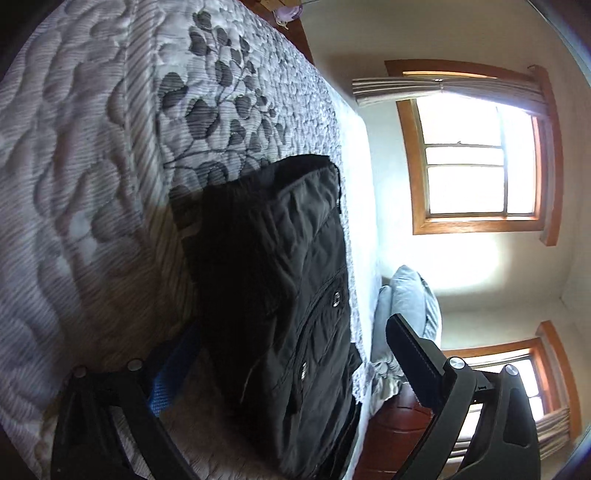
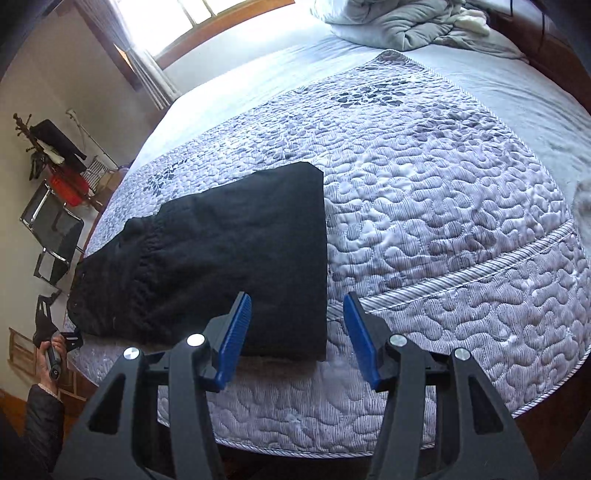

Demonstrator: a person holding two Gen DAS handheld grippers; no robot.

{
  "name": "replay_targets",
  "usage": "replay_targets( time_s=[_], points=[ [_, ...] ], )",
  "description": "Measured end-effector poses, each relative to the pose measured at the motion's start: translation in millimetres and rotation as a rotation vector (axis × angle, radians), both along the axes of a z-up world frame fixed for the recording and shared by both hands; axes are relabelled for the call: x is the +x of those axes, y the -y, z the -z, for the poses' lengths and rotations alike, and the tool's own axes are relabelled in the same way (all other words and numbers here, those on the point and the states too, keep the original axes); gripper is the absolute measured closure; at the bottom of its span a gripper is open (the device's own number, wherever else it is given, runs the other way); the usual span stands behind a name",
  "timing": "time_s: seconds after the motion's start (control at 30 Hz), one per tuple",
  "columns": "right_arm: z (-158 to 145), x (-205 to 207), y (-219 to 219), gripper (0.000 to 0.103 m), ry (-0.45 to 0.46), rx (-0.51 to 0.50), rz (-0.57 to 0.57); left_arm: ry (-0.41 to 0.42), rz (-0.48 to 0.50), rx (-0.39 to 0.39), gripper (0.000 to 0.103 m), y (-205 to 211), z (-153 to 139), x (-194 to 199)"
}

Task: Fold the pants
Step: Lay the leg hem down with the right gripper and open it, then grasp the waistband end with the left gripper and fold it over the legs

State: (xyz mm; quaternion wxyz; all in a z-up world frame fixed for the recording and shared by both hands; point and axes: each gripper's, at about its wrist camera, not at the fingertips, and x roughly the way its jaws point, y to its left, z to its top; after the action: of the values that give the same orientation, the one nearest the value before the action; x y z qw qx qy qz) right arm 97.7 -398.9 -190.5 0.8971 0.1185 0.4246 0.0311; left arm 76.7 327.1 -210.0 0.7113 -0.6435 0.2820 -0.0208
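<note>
My black pants point(image 2: 229, 258) lie folded on the quilted bedspread point(image 2: 443, 206); soft, light, limp cloth. Right gripper point(image 2: 297, 336) spread over the folded edge, left gripper point(image 1: 280, 380) spread too; I'd pinch the corners

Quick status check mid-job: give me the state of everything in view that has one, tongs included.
Black fabric pants: folded, lying flat on the quilt.
Grey-white quilted bedspread: spread flat over the bed.
Grey crumpled blanket: bunched at the bed's far end.
Left tongs: open, empty, astride the pants.
Right tongs: open, empty.
</note>
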Motion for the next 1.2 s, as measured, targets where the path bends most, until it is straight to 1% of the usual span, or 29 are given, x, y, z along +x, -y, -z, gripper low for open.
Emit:
replay_targets(
  time_s=[0.13,0.2,0.4,0.47,0.5,0.53,0.57,0.6,0.63,0.67,0.73,0.8,0.83,0.87,0.93,1.07,1.2],
  points=[
    [3,8,-14,0.05,-0.013,-0.039,-0.032,0.01,0.003,0.0,0.004,-2,4,15],
    [4,12,-21,0.05,-0.018,-0.047,-0.047,0.01,0.006,0.013,0.004,0,4,24],
    [5,20,-32,0.05,-0.028,-0.054,-0.066,-0.034,0.024,0.062,0.004,10,-2,47],
    [6,21,-34,0.05,-0.033,-0.055,-0.068,-0.052,0.015,0.069,0.004,13,-3,47],
    [7,22,-34,0.05,-0.035,-0.057,-0.07,-0.063,0.011,0.074,0.007,14,-3,49],
    [8,22,-34,0.05,-0.037,-0.061,-0.069,-0.079,0.008,0.081,0.016,17,-3,51],
    [8,22,-34,0.05,-0.04,-0.061,-0.067,-0.102,0.003,0.09,0.022,19,-3,52],
    [9,22,-33,0.05,-0.043,-0.057,-0.066,-0.128,0.0,0.103,0.039,20,-3,54],
    [10,22,-32,0.05,-0.045,-0.056,-0.063,-0.179,-0.001,0.123,0.054,21,-2,54],
    [11,22,-31,0.05,-0.048,-0.053,-0.059,-0.181,-0.005,0.121,0.056,20,0,54],
    [14,22,-29,0.05,-0.053,-0.045,-0.05,-0.161,-0.015,0.1,0.069,20,3,51],
    [16,20,-27,0.049,-0.058,-0.037,-0.042,-0.131,-0.029,0.065,0.078,21,3,50],
    [17,20,-26,0.049,-0.06,-0.034,-0.04,-0.121,-0.036,0.058,0.081,22,2,49],
    [17,20,-25,0.048,-0.061,-0.033,-0.038,-0.113,-0.04,0.064,0.083,24,-2,49],
    [17,18,-24,0.048,-0.061,-0.034,-0.033,-0.094,-0.036,0.099,0.086,29,-13,50],
    [15,15,-20,0.048,-0.052,-0.023,-0.023,-0.052,-0.031,0.126,0.088,33,-33,61],
    [13,12,-18,0.047,-0.04,-0.014,-0.016,-0.014,-0.011,0.187,0.088,40,-55,71]
  ],
)
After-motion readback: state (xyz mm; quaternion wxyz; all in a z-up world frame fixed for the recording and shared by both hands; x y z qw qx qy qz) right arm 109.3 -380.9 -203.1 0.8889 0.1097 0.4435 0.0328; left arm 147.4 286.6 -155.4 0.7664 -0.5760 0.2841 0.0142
